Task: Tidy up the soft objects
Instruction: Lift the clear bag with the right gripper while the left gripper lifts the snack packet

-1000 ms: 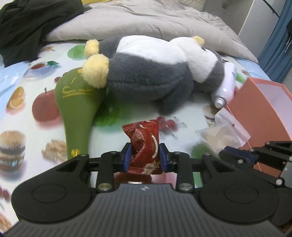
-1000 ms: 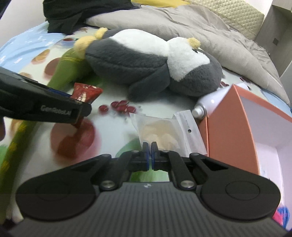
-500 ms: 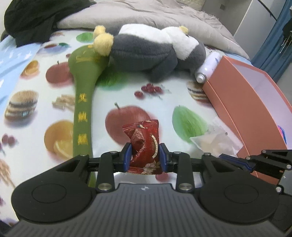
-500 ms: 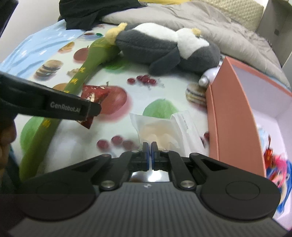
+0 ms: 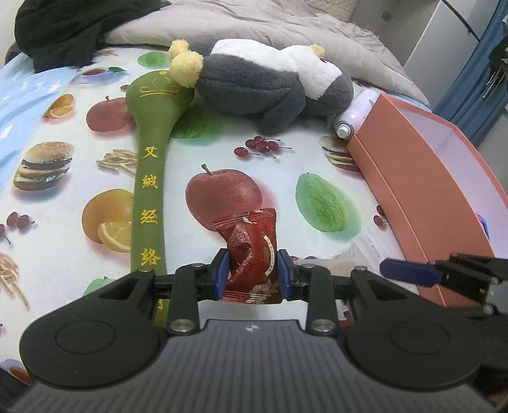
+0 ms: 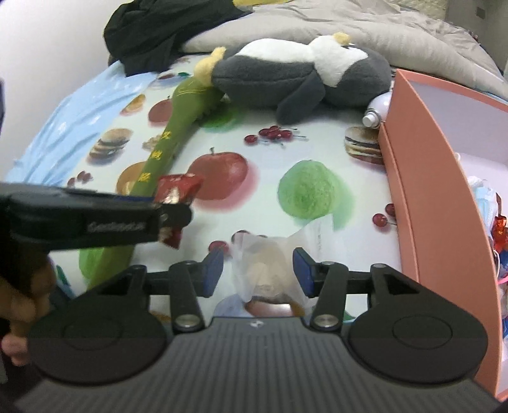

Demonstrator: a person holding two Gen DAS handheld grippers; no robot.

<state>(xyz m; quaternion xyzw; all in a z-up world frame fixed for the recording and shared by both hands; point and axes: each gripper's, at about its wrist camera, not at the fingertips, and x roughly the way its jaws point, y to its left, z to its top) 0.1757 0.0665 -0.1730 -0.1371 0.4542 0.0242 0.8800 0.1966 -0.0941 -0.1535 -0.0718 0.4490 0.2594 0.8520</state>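
Left gripper (image 5: 252,274) jaws clenched on red snack packet (image 5: 250,251). Right gripper (image 6: 257,270) jaws just opened; clear pouch (image 6: 266,263) lay released between them, beside orange box (image 6: 422,197).

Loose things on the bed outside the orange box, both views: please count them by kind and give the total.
Plush toys: 1, penguin
Long green pads: 1
Red snack packs: 1, clamped in the left gripper
Clear bags: 1, between the open right gripper fingers
White tubes: 1
Black clothes: 1 heap
Total: 6
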